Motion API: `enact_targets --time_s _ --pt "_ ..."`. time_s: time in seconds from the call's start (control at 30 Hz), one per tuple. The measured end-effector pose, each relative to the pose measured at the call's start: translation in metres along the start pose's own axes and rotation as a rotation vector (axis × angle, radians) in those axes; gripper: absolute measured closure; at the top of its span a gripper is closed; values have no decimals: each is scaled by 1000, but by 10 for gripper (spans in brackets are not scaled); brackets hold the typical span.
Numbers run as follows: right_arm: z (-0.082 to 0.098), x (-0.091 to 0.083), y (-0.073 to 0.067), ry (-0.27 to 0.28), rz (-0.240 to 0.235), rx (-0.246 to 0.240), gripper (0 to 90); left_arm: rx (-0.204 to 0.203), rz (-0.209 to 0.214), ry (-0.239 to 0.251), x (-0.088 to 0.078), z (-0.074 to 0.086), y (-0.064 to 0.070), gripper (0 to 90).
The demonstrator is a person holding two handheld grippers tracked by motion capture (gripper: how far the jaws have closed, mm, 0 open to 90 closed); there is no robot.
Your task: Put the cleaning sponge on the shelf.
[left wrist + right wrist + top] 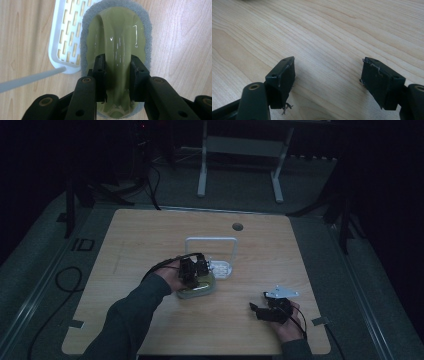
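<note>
Left gripper view shows the left tool (117, 72) clenched on the green scrubber (117, 37) handle, just right of the white rack (65, 35) on the worktop (180, 50), likely about to lift, while the right tool (328, 75) gapes idle.

The olive-green handled scrubbing pad (196, 289) lies mid-table on the light wooden table (150, 235), touching the white slotted plastic tray (220, 268) behind it toward the far edge.
</note>
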State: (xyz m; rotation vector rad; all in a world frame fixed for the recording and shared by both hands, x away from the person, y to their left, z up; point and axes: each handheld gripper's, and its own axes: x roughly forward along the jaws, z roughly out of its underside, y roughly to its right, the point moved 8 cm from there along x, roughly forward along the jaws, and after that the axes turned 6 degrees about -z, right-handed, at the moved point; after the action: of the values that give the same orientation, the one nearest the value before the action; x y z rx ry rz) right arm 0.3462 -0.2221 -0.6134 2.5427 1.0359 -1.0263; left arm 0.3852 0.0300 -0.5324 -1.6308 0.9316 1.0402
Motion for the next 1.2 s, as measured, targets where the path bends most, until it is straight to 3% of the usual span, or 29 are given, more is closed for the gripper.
enact_targets --time_s 0.4,1.2 --pt "0 0 0 0 0 0 267 46 -17 15 -1 -10 -3 714" --pt "0 0 0 0 0 0 267 74 -66 61 3 -25 -10 714"
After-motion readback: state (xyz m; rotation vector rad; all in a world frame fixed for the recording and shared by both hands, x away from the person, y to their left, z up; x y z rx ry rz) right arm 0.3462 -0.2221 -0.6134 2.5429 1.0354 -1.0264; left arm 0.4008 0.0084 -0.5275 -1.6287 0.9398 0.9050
